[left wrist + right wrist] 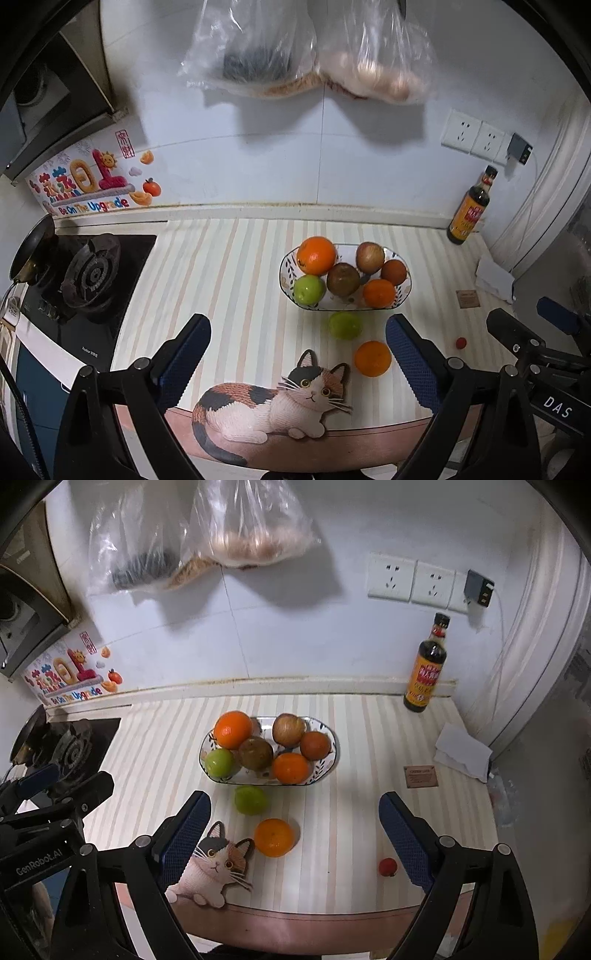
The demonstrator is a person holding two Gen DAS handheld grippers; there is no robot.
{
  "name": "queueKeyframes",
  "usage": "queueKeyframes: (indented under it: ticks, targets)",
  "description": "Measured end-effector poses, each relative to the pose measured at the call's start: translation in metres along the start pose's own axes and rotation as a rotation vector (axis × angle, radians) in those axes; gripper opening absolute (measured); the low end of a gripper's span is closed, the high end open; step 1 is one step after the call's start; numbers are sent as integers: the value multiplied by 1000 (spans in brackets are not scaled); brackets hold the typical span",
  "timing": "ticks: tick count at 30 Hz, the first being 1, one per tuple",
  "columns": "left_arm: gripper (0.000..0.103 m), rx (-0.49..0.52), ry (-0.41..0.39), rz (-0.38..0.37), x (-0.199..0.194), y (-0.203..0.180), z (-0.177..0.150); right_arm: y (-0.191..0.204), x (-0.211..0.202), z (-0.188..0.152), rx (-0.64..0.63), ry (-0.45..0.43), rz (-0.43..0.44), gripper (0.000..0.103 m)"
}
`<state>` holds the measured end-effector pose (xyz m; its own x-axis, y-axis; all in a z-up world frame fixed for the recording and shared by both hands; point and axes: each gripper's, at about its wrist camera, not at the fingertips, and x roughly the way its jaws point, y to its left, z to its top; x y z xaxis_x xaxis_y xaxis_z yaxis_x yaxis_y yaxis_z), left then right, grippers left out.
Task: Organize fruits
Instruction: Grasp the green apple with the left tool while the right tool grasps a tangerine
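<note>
From where I stand, both grippers hang above the near edge of the striped counter (229, 280), pointing down and forward at the fruit. The left gripper (297, 365) has its blue-padded fingers spread wide with nothing between them, and the right gripper (295, 840) is spread just as wide and holds nothing either.

A patterned bowl (330, 760) sits toward the middle of the counter, and six fruits are piled in it: a large orange (232, 729) at the far left, a green apple (219, 762) at the near left, a brownish apple (255, 753) in the centre, a reddish apple (289, 729) at the far side, and two smaller oranges on the right.

Three fruits lie loose on the counter. A second green apple (250, 799) rests just in front of the bowl. A loose orange (274, 837) lies nearer still, beside a cat-shaped mat (216, 867) at the counter's edge. A small red fruit (387, 866) sits well apart to the right, close to the right gripper's right finger.

A dark sauce bottle (426, 672) stands against the far wall on the right, and a gas stove (92, 277) lies to the left.
</note>
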<state>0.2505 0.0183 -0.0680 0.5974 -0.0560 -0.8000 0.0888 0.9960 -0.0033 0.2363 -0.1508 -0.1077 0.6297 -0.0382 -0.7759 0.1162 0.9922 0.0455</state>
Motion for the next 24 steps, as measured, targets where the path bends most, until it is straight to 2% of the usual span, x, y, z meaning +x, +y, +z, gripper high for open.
queueKeyframes:
  ticks: [7,13,14,16,24]
  targets:
    - [97,3,-36,2,-16,1,-1,2,-17,-3,6,-24,11,95]
    - [100,-16,-18,7,-4,4,0,1,-6,-1,32,-6,41,95]
    - [103,-22,-9,11,1,5,1,0,2,-1,40,6,52,95]
    - [103,-36,25,29,19,9,0,-3,23,-3,59,40,87,95]
    - [103,-59,215,111,107,22,-14,-13,160,-39,117,315,123,95]
